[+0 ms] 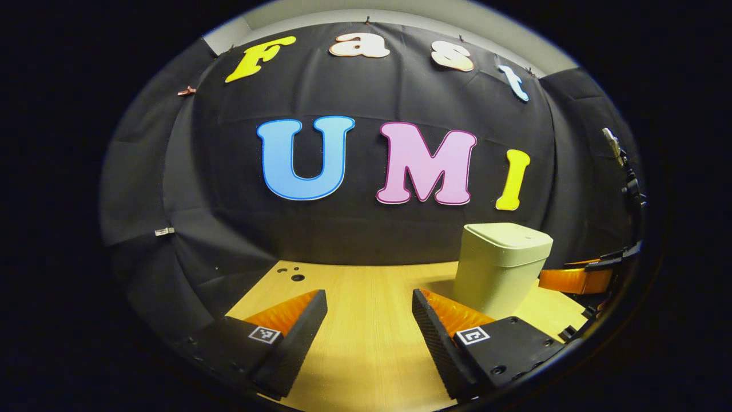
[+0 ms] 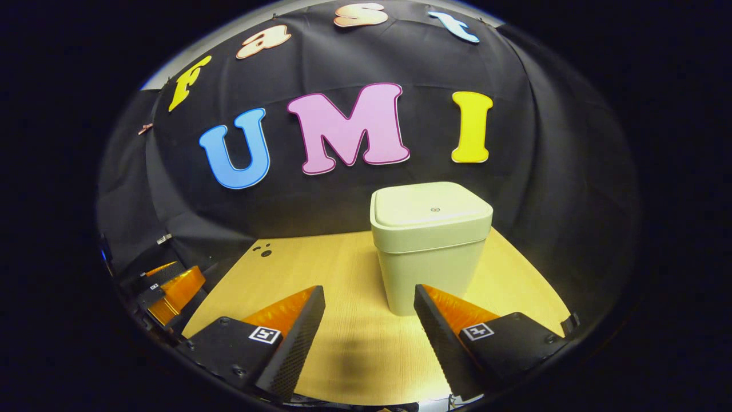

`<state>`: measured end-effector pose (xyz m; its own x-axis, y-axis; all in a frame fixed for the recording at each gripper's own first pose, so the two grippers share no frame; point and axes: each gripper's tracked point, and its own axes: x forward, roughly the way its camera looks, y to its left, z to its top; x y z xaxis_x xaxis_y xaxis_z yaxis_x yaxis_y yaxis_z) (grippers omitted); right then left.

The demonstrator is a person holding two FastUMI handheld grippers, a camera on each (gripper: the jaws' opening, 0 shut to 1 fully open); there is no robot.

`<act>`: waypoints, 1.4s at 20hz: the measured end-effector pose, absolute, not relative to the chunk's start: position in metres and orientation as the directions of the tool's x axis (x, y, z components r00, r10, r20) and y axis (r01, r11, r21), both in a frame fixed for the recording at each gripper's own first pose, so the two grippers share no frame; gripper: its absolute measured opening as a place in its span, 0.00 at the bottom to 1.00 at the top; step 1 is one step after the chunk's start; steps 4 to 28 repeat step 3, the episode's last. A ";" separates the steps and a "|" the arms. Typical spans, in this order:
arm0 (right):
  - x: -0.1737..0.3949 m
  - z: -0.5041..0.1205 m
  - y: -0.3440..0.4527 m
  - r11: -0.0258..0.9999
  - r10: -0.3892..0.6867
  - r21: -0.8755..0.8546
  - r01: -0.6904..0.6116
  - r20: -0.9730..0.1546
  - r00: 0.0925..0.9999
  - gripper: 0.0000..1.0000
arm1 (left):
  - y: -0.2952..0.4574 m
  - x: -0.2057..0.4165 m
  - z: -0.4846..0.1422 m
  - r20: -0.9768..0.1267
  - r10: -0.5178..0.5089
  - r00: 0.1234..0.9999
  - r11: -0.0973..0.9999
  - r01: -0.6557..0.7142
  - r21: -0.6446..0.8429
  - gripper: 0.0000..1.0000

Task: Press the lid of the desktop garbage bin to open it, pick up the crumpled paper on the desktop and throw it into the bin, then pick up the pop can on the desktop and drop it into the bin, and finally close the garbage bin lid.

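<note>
Holding both grippers wide open and empty, we see the closed bin (image 2: 430, 246) just beyond the right gripper (image 2: 369, 315), ahead-right of the left gripper (image 1: 369, 317).

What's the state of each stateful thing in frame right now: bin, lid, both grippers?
garbage bin: upright on the wooden desktop, untouched.
bin lid: closed, sitting flush.
left gripper: open, nothing between the fingers, bin ahead to its right.
right gripper: open, nothing held, close in front of the bin.
</note>
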<state>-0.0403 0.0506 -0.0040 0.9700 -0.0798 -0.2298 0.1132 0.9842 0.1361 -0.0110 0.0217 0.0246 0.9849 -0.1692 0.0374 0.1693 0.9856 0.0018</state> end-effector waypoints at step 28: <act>-0.040 -0.003 0.047 0.991 -0.086 0.080 0.106 -0.222 0.971 0.99 | 0.010 -0.019 0.024 0.042 -0.201 0.979 0.979 0.202 -0.007 0.96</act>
